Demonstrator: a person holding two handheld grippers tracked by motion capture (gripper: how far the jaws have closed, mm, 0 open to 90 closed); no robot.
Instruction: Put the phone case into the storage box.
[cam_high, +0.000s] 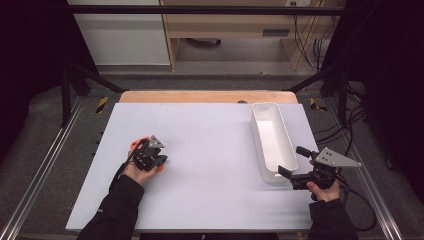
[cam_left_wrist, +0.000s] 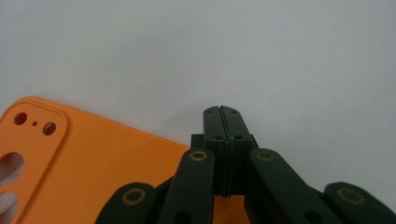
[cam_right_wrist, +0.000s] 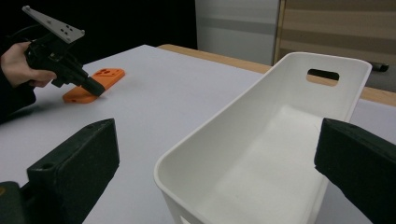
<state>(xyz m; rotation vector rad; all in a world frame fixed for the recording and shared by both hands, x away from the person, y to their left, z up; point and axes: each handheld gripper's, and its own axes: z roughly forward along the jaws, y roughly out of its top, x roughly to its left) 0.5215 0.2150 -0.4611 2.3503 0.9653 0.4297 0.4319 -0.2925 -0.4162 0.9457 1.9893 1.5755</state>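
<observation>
White is the table top (cam_high: 210, 165) that I work on, and the high view shows all of it, with the long white plastic bin (cam_high: 272, 140) standing near its right edge. My right gripper (cam_high: 290, 162) is at the near end of this bin. In the right gripper view I see more: its two black jaws are spread wide, one on each side of the near end of the bin (cam_right_wrist: 261, 154), and they do not touch it. This view also shows the inside of the bin and the handle slot in its far wall, which I cannot see well from above.

My left gripper (cam_high: 159, 161) is on the left part of the table, well apart from the bin. From above it covers most of the orange phone case (cam_high: 135, 145), so I see just a small orange edge beside my left hand (cam_high: 136, 172). The left gripper view tells the rest: the jaws are pressed together with nothing between them, and the phone case (cam_left_wrist: 88, 168) lies flat on the table, to the left of the jaws and partly under them, its camera holes at the far left. The right gripper view shows from the side that the tips of the left gripper (cam_right_wrist: 95, 87) are down at the edge of the phone case (cam_right_wrist: 100, 77); I cannot tell if they really touch it.
</observation>
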